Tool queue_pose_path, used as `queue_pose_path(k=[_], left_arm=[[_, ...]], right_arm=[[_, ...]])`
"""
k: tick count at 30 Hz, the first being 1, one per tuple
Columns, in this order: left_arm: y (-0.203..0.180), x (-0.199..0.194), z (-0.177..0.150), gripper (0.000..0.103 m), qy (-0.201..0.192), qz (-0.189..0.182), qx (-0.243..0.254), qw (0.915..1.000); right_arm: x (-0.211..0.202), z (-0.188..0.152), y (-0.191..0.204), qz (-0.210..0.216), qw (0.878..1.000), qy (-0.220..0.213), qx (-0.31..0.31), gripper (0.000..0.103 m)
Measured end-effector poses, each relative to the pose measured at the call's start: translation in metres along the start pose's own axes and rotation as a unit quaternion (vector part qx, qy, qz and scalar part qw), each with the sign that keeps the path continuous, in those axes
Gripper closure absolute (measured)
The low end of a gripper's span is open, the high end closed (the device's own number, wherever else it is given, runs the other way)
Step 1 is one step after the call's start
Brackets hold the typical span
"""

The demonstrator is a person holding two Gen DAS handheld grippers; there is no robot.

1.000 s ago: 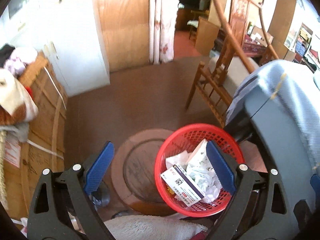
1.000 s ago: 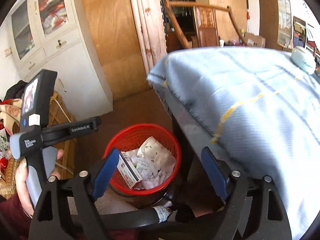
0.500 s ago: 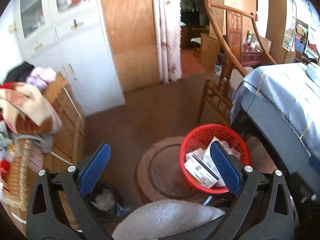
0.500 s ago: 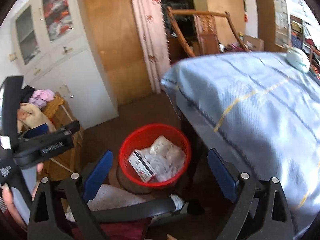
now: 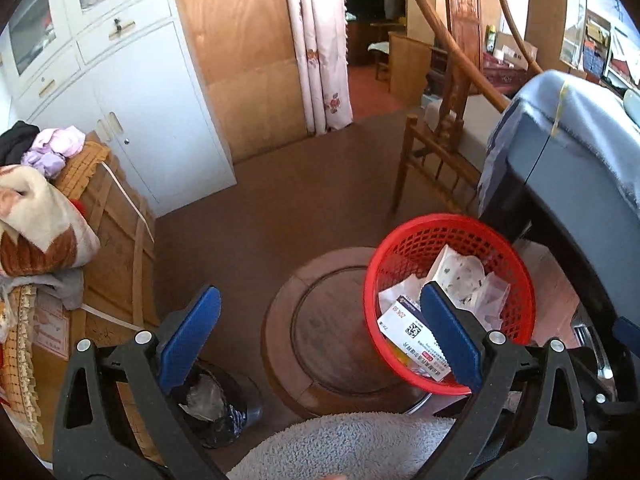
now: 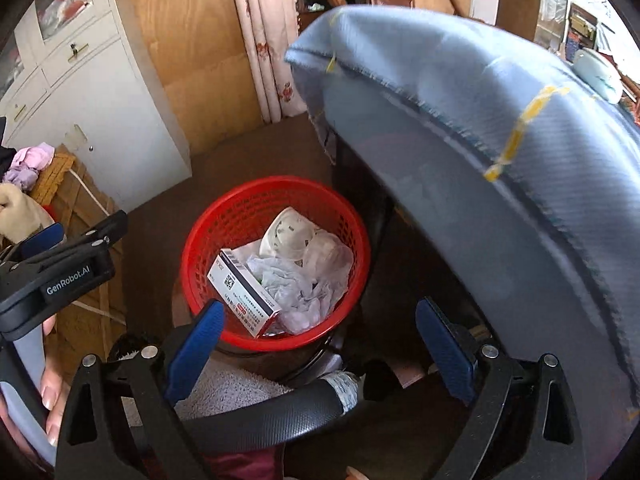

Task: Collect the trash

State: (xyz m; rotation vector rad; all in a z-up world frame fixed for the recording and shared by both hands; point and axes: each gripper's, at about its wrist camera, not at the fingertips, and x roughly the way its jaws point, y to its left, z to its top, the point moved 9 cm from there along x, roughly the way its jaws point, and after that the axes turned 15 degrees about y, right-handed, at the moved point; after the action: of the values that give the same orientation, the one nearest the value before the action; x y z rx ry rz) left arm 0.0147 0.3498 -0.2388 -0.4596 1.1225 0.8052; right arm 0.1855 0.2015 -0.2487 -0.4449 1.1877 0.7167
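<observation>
Your left gripper [image 5: 320,332] hangs with its jaws wide apart and nothing between them; your right gripper [image 6: 320,340] is just as wide and just as empty. The red basket [image 6: 224,220] sits on a round wooden stand [image 5: 320,340] beside the blue-draped table [image 6: 500,128], holding a white carton [image 6: 244,290] and crumpled wrappers [image 6: 304,276], possibly plastic.
</observation>
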Motion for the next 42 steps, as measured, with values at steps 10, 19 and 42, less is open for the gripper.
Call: queue_pose_path(k=[10,19,42], left_arm=[[-0.013,0.0,-0.006,0.007,0.004,-0.023,0.022,0.9995],[-0.024,-0.006,-0.007,0.007,0.003,-0.035,0.033,0.9988],[-0.033,-0.013,-0.007,0.007,-0.01,-0.031,0.058,0.9978]], right_arm=[[0.004,-0.006,-0.003,-0.002,1.0,0.006,-0.002,0.009],[-0.001,-0.013,-0.008,-0.004,1.0,-0.007,0.0,0.009],[-0.001,-0.014,-0.006,-0.001,1.0,-0.011,-0.004,0.009]])
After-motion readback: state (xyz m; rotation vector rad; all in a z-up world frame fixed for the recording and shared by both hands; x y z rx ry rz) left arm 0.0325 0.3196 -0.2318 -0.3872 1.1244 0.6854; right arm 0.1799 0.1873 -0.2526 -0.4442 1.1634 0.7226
